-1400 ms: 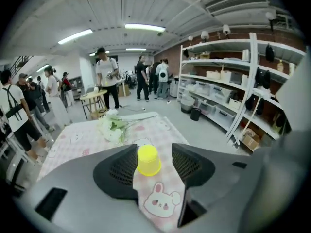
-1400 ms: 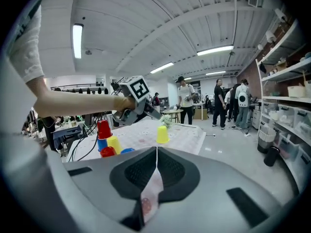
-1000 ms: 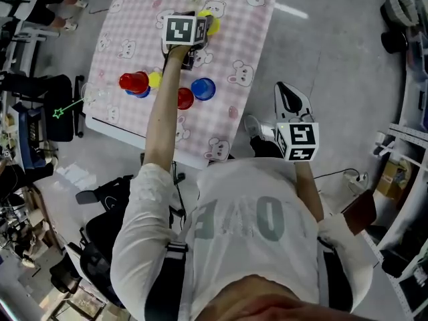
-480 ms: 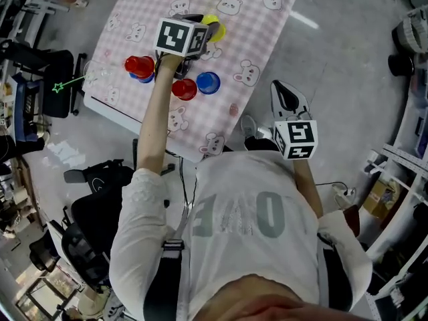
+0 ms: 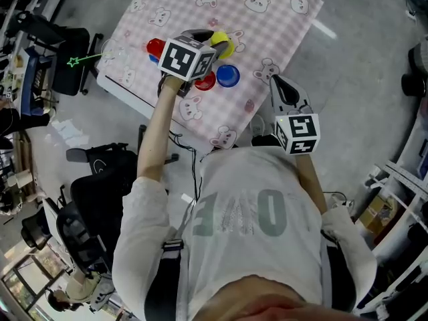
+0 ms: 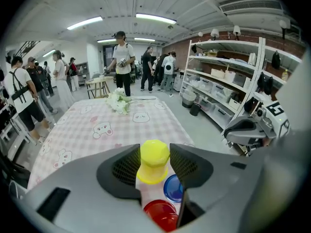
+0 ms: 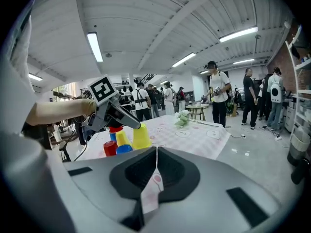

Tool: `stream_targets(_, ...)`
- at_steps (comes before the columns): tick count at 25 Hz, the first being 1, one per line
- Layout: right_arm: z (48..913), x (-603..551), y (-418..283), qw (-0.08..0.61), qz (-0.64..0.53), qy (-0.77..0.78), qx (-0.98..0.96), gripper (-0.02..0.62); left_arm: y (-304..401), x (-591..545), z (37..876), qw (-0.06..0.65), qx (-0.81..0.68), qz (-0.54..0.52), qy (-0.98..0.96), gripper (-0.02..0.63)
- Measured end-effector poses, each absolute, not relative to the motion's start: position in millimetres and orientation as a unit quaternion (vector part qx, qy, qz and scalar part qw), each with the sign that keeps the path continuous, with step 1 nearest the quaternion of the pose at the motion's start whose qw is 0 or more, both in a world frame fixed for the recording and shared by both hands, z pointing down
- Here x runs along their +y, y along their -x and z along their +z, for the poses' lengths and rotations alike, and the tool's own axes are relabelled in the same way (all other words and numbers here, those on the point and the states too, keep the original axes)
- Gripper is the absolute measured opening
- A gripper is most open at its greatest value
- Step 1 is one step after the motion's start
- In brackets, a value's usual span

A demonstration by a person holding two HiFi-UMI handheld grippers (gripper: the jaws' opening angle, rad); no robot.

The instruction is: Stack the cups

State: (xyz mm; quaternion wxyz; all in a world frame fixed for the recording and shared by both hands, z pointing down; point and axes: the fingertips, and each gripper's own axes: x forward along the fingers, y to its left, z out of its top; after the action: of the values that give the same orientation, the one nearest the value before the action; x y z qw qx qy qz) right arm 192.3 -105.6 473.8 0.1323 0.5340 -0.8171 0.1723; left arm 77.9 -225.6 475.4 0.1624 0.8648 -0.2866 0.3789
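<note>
**Left gripper [image 5: 212, 42] has hauled the yellow cup [image 6: 154, 161] back toward the near cups**

Versus a second ago, that gripper sits closer to the person [image 5: 247, 219]. It's now just beyond the loose red cup [image 5: 205, 82] and blue cup [image 5: 228, 76]; before, it was well up the worktop [image 5: 124, 91] from them. Right gripper [image 5: 275, 82] has barely shifted.

Nearest: right gripper, off the worktop's near-right edge, over the floor [image 5: 348, 59]. Its fingers are pressed together at the tips, nothing between them.

Next: red and blue cups, mouths up, just beside each other on the pink checked cloth [image 5: 187, 12], near the front edge.

Then the left gripper. Its fingers have just been closing and now pinch the yellow cup, pads on both sides. Cup is mouth down, base up. In the left gripper view it sits above the blue and red cups. Can't tell whether its rim is clear of the cloth.

Left of it in the head view: a red-on-blue stack [image 7: 114, 131], with a second yellow cup [image 7: 121, 138] just beside it, mouth down.

Far end of the worktop: white flowers [image 6: 118, 101]. Beyond that, people [image 6: 122, 57] standing in the room, shelving [image 6: 228, 81] along the right wall.
</note>
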Motion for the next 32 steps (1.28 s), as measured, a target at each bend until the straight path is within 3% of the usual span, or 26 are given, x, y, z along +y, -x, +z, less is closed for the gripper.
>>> stream_targets(22, 475, -104, -194, 0.142, 0.171, -0.538, -0.813, 0.031, -58, -199, 513, 0.191, -0.303, 0.376, -0.855, 0.207)
stream_targets(32, 473, -98, -191, 0.145, 0.164, -0.535, -0.816, 0.031, -58, -201, 513, 0.158, -0.319, 0.361, -0.862, 0.207)
